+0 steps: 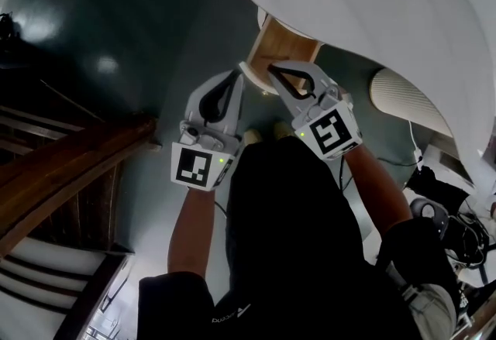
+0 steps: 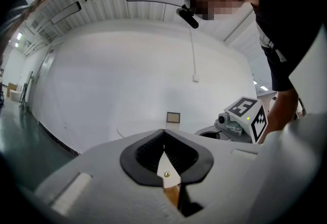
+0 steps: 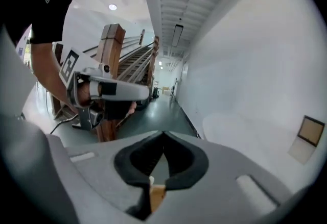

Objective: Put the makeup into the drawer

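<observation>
No makeup and no drawer show in any view. My left gripper [image 1: 235, 77] and right gripper [image 1: 274, 67] are held side by side at waist height over the dark floor [image 1: 116, 36], pointing at the wooden base [image 1: 288, 46] of a white table [image 1: 372, 13]. In the left gripper view the jaw tips of the left gripper [image 2: 164, 132] meet with nothing gripped, facing a white wall. The right gripper [image 3: 163, 134] likewise has its tips together and holds nothing. Each gripper sees the other: the right gripper's marker cube [image 2: 249, 116], the left gripper's body [image 3: 104, 89].
A wooden stair rail [image 1: 70, 168] and white steps [image 1: 46, 269] lie at the left. A white ribbed object [image 1: 404, 98] and cables with dark gear [image 1: 449, 218] sit at the right. A small framed plate [image 2: 173, 117] hangs on the white wall; a wooden post [image 3: 111, 44] stands by the stairs.
</observation>
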Demonstrator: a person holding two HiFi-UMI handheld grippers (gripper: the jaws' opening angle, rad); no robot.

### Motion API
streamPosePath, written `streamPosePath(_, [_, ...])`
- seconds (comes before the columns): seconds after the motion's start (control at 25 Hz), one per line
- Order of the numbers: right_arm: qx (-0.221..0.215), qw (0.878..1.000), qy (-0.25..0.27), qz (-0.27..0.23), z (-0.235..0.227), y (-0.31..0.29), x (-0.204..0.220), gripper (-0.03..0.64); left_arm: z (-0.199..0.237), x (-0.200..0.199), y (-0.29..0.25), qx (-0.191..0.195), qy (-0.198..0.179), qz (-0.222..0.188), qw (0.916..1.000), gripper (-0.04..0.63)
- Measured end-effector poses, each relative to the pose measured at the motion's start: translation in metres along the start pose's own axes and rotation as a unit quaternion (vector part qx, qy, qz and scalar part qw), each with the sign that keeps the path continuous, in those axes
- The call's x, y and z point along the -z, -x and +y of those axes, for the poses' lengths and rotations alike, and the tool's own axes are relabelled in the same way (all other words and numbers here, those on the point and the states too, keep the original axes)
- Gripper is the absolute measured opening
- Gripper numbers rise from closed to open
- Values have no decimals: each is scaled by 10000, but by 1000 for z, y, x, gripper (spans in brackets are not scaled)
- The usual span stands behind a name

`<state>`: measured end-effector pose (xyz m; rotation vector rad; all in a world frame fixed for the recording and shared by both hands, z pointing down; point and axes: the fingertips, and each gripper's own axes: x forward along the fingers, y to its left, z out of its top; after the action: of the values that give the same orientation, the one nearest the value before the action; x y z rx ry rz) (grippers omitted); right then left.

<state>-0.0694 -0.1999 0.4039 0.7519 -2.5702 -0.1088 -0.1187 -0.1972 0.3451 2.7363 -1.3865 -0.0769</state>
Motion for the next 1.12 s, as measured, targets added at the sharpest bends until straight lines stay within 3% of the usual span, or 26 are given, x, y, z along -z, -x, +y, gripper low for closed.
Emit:
streamPosePath(0.16, [150, 9975, -260, -646, -12, 35, -52, 3, -17, -41, 2, 39, -26, -111, 9999, 11])
streamPosePath(0.36, [398, 9824, -995, -1528, -12, 83, -116, 3, -37, -97, 22, 125, -89, -295, 9994, 11])
streamPosePath(0.64, [481, 9645, -1148, -2329, -23, 157, -166, 3, -74, -163, 28, 293, -318, -497, 9978, 11])
streamPosePath(1.12, [575, 9571, -1014, -2651, -17, 218, -190, 3, -107, -208, 45, 300, -561, -866, 9942, 11])
